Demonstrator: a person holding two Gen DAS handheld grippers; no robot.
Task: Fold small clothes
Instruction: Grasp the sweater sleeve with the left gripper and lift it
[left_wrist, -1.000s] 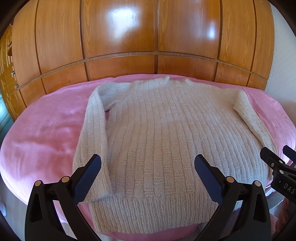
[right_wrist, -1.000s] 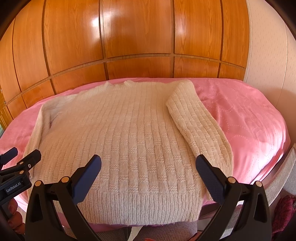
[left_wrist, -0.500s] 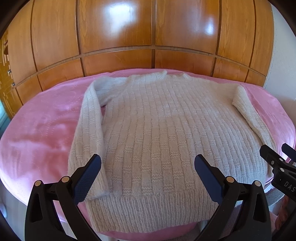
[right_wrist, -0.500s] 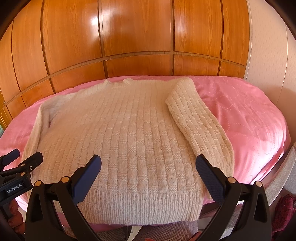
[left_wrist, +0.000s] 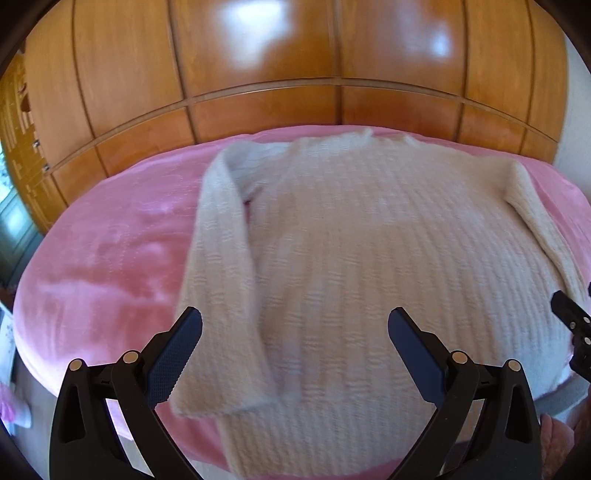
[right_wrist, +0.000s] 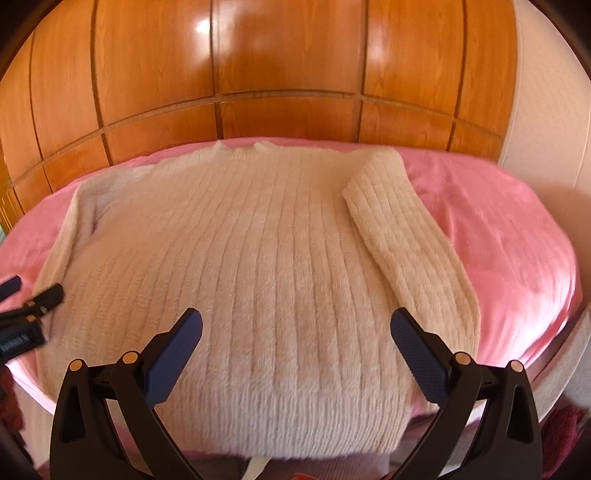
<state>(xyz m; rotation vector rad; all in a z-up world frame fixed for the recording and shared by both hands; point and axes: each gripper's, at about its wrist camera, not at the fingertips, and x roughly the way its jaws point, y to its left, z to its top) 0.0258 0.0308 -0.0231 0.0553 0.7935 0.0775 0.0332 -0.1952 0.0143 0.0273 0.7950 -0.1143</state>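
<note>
Both grippers are held spread and empty: the left gripper (left_wrist: 294, 326) is now brought closer, above the near sleeve (left_wrist: 221, 295), and the right gripper (right_wrist: 296, 328) above the hem. Ahead of them, the cream sweater (right_wrist: 258, 258) is laid flat on the pink blanket (right_wrist: 498, 240). Folding is judged not yet begun.

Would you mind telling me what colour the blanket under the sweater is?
The blanket is pink, seen best in the right wrist view beside the cream sweater.
</note>
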